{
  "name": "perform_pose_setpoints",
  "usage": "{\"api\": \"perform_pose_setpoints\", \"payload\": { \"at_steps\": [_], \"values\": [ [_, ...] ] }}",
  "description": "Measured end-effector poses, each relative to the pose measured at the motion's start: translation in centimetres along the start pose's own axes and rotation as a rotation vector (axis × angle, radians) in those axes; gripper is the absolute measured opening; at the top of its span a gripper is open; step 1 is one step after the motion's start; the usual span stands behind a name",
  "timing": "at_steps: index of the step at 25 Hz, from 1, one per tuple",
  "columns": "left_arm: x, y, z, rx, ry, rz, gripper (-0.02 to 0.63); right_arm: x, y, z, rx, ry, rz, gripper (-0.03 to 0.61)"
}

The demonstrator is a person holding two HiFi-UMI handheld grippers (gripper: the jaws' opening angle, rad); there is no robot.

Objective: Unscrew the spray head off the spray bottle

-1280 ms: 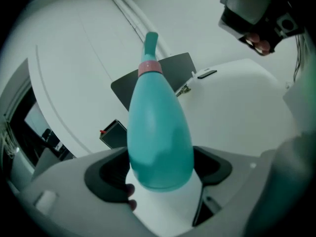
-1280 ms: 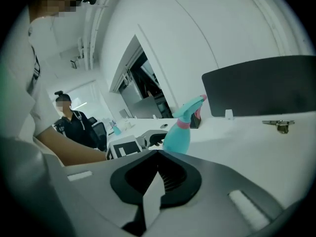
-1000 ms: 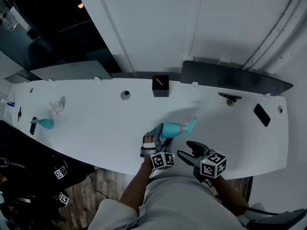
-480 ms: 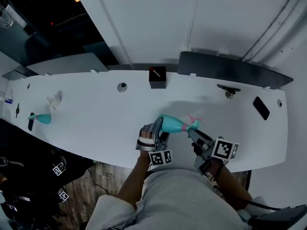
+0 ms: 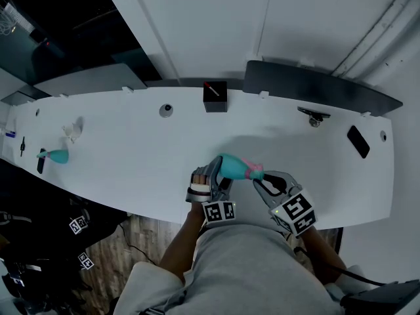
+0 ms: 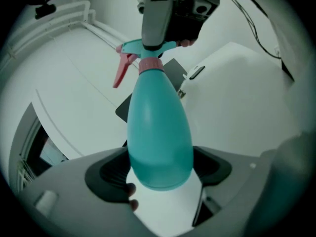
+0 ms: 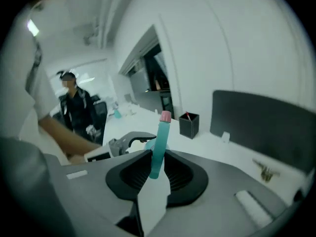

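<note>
Spray bottle: teal, held roughly level over the near part of the white table, spray head pointing to the person's right.
Left gripper: jaws spread wide and clamped on the broad base end of the bottle body, pads against both flanks in the left gripper view.
Spray head: teal with a pink collar and a pink trigger, seated on the bottle neck.
Right gripper: jaws have just been closing and now pinch the spray head, pads on both of its sides.
Second spray bottle: teal, lying at the far left of the table, well apart.
Black holder: stands at the table's back edge, beside a dark panel.
Background: a person stands in the right gripper view.
</note>
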State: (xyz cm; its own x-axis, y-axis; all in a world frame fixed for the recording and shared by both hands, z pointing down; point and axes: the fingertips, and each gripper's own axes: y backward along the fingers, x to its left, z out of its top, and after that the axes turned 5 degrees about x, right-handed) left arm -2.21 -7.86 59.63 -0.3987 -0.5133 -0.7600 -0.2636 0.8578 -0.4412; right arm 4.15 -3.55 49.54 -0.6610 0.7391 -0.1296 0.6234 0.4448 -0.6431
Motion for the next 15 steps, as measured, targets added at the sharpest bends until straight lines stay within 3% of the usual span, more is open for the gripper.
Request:
{"api": "perform_pose_setpoints", "payload": {
  "at_steps": [4, 6, 13, 15],
  "values": [
    [-0.4, 0.7, 0.9, -0.058, 0.062, -0.044, 0.387, 3.3, 1.0, 0.2, 0.052, 0.839, -0.095, 0.084],
    [-0.3, 1.1, 1.3, -0.084, 0.061, -0.037, 0.385, 4.2, 1.4, -0.1, 0.063, 1.039, -0.099, 0.083],
    [0.9, 1.3, 1.8, -0.095, 0.057, 0.023, 0.385, 3.8, 1.9, 0.6, 0.019, 1.014, -0.147, 0.093],
    [1.6, 1.5, 2.0, -0.105, 0.069, 0.048, 0.385, 4.1, 2.0, 0.9, -0.015, 0.943, -0.136, 0.139]
  ]
}}
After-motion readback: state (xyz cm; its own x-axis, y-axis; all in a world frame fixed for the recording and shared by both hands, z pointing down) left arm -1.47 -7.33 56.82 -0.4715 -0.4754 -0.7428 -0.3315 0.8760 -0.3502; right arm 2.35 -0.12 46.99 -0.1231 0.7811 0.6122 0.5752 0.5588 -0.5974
